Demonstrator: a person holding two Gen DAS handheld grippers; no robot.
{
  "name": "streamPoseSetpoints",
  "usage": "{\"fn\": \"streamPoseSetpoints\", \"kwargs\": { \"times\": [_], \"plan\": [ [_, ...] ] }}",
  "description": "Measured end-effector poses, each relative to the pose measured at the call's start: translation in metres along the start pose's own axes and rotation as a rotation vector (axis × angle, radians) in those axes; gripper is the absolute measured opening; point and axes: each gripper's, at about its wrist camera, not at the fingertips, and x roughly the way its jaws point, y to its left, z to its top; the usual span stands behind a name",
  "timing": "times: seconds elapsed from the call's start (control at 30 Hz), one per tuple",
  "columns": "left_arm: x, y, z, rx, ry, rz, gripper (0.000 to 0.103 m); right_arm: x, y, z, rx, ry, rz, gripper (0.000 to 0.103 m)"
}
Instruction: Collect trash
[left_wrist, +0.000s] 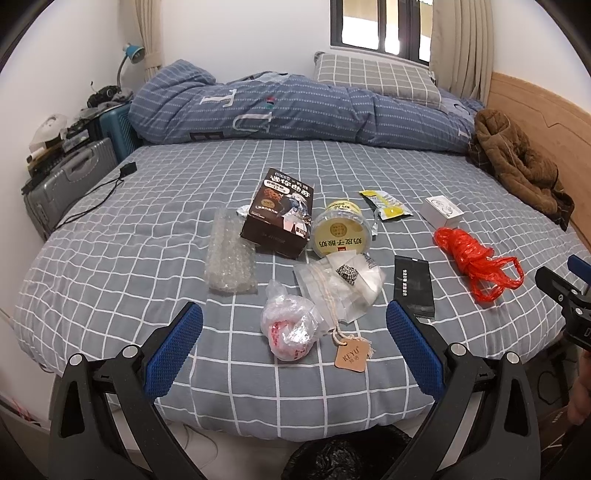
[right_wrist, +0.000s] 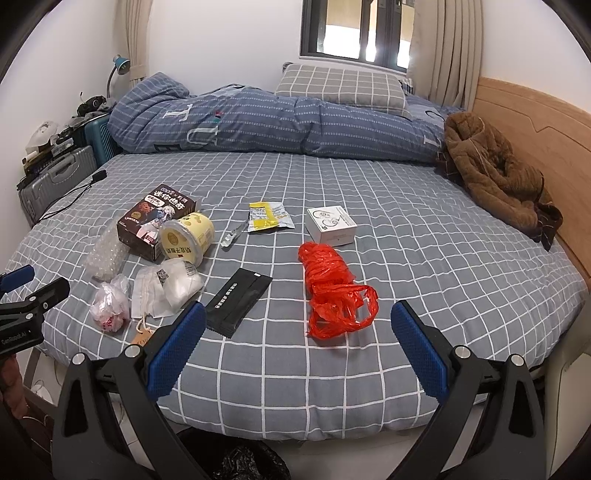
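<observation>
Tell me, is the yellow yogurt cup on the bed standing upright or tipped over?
Tipped over. The yellow yogurt cup lies on its side against the dark snack box, its round lid facing the camera.

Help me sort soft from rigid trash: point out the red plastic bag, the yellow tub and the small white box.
red plastic bag (right_wrist: 332, 291): right wrist view, crumpled middle.
yellow tub (left_wrist: 338, 232): left wrist view, lid.
small white box (right_wrist: 331, 221): right wrist view, top face.

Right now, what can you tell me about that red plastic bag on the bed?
The red plastic bag is thin, shiny, crinkled film, bunched into a long twisted wad with loose handle loops at its near end. It lies flat on the grey checked bedsheet, touching nothing else: the white box sits just beyond it, the black packet beside it. The right gripper is open, short of it.
</observation>
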Motion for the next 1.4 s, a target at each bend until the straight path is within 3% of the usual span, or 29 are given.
{"fn": "streamPoseSetpoints", "kwargs": {
  "times": [0.83, 1.4],
  "plan": [
    [0.009, 0.001, -0.002, -0.002, 0.024, 0.005, 0.097, 0.006, -0.001, 0.004, -0.002, 0.004, -0.010, 0.096],
    [0.077, 0.009, -0.011, 0.014, 0.147, 0.011, 0.097, 0.084, -0.028, 0.004, 0.044, 0.131, -0.047, 0.091]
  ]
}}
